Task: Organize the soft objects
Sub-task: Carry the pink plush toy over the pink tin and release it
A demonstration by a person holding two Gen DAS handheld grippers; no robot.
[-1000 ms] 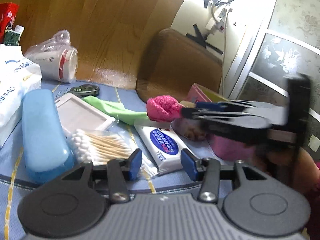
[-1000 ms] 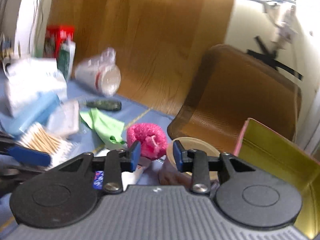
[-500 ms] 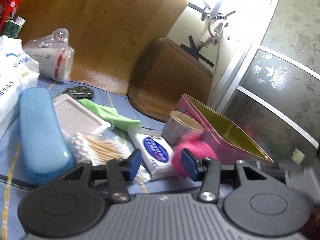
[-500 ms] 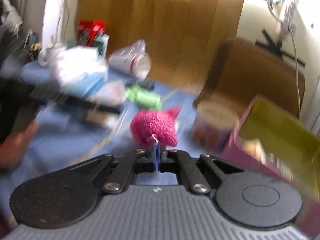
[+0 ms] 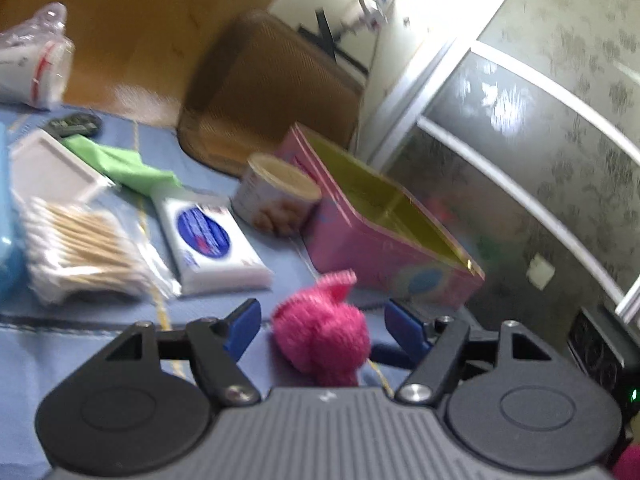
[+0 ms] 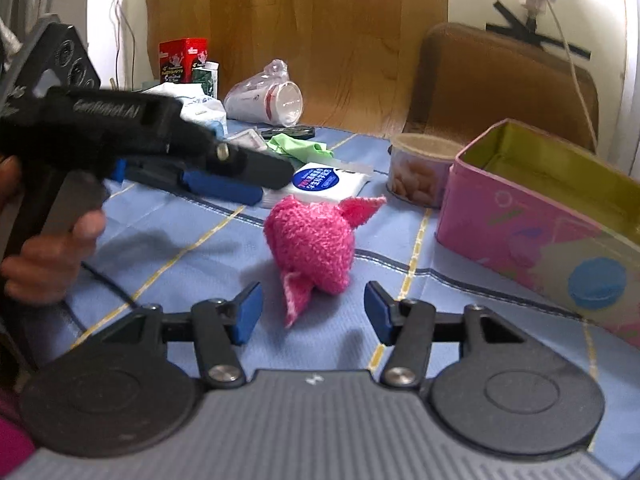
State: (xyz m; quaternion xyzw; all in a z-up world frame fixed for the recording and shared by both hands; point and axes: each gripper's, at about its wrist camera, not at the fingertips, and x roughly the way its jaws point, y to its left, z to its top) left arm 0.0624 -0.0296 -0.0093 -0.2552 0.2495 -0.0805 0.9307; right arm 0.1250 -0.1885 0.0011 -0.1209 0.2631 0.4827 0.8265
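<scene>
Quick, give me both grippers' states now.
Left gripper: jaws opening, pink towel between them, not gripped.
Right gripper: jaws opening, pink towel released, lying on the tablecloth.

Your left gripper (image 5: 322, 322) sits at six o'clock, its jaws opening around the pink fluffy towel (image 5: 322, 342), blue pads clear of it on both sides. The towel rests on the blue tablecloth (image 5: 100, 344). At three o'clock from it stands the pink tin box (image 5: 376, 240), open, yellow inside. A round can (image 5: 276, 196) touches the box's ten o'clock corner. The wipes pack (image 5: 210, 240) and cotton swabs (image 5: 80, 248) lie toward nine o'clock; the view is blurred.
</scene>
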